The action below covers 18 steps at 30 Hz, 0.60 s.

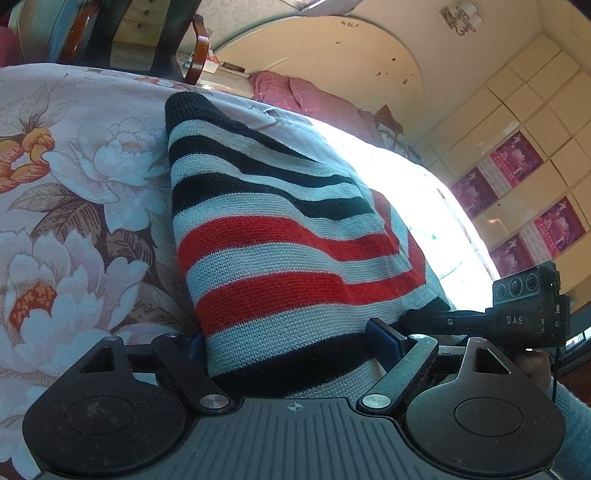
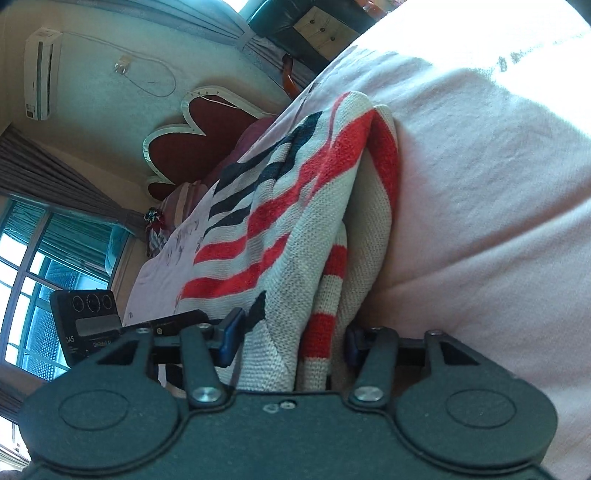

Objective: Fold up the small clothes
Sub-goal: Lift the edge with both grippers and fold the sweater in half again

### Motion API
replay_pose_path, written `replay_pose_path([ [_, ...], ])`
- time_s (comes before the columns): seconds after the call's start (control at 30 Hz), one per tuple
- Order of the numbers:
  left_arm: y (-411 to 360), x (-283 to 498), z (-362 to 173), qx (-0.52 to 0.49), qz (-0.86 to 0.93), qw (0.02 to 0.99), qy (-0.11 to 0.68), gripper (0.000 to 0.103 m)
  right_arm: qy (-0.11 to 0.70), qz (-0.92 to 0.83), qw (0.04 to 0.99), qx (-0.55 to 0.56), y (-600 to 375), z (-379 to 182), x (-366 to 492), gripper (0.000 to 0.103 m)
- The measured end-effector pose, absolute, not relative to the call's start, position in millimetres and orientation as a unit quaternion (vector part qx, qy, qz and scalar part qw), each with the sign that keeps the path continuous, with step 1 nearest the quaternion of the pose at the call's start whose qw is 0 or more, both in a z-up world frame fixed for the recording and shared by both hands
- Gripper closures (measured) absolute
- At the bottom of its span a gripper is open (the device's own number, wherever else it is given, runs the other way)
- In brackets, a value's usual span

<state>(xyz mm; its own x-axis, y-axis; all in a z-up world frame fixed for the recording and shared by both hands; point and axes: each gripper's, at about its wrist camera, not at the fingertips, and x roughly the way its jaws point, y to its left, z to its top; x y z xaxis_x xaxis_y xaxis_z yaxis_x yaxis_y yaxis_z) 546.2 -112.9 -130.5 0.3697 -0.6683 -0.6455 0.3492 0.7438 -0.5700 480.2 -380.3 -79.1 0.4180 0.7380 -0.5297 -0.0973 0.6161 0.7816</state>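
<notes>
A small knitted striped sweater (image 1: 273, 236), black, white and red, lies on the bed and stretches away from me in both views. My left gripper (image 1: 295, 347) is shut on its near edge, with cloth filling the space between the blue-padded fingers. My right gripper (image 2: 291, 339) is shut on another bunched edge of the same sweater (image 2: 295, 206), where the knit folds over in layers. The right gripper's body (image 1: 528, 306) shows at the right of the left wrist view. The left gripper's body (image 2: 88, 321) shows at the left of the right wrist view.
A floral bedsheet (image 1: 74, 177) covers the bed, pale pink in the right wrist view (image 2: 480, 221). Pink pillows (image 1: 317, 99) and a cream headboard (image 1: 332, 55) lie at the far end. A dark wooden chair (image 1: 147, 33), a window (image 2: 48, 273) and a wall air conditioner (image 2: 40, 74) are around.
</notes>
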Motion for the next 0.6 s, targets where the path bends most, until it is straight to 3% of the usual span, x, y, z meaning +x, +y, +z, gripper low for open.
replay_pose_path([
  [0.17,-112.3,546.7,-131.3,-0.170,-0.316,0.809,0.466,0.029,0.460,0.271,0.770,0.350,-382.6,-83.2,477.9,0.057],
  [0.23,-110.7,545.7,-127.7,-0.177,-0.315,0.811,0.461,0.044,0.458,0.273,0.771,0.347,-383.3,-83.9,475.6,0.064],
  [0.3,-100.2,544.8,-121.4,-0.208,-0.322,0.808,0.448,0.051,0.444,0.287,0.777,0.343,-383.0,-77.8,471.6,0.068],
  [0.5,-96.8,534.9,-112.2,-0.202,-0.354,0.804,0.434,0.052,0.400,0.316,0.786,0.350,-389.3,-49.1,455.6,0.069],
  [0.6,-104.4,537.0,-134.1,-0.173,-0.335,0.804,0.460,0.046,0.443,0.287,0.779,0.338,-393.4,-73.1,455.3,0.068],
])
